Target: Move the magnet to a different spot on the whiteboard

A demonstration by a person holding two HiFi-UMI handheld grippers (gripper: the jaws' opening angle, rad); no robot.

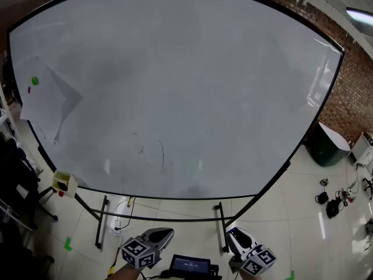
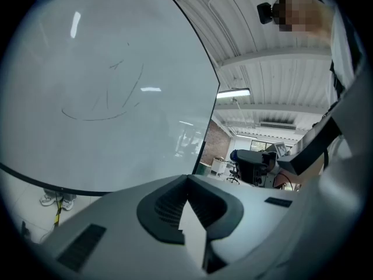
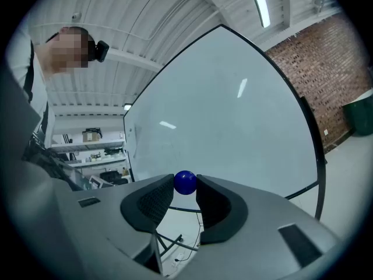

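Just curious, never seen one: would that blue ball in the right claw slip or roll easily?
Probably. The blue ball is round and glossy, pinched only at the tips of the right claw, so it could squirt out. Dropped, it would likely roll.

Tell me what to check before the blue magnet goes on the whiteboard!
1. Grip on the blue magnet, pinched between the pads of the right gripper: ok.
2. The left gripper is empty, jaws together: ok.
3. Bare whiteboard in front: ok.
4. The blue magnet touches the whiteboard: not ok, both grippers are low and apart from it.
5. The green magnet and red magnet sit far off at the whiteboard's left: ok.
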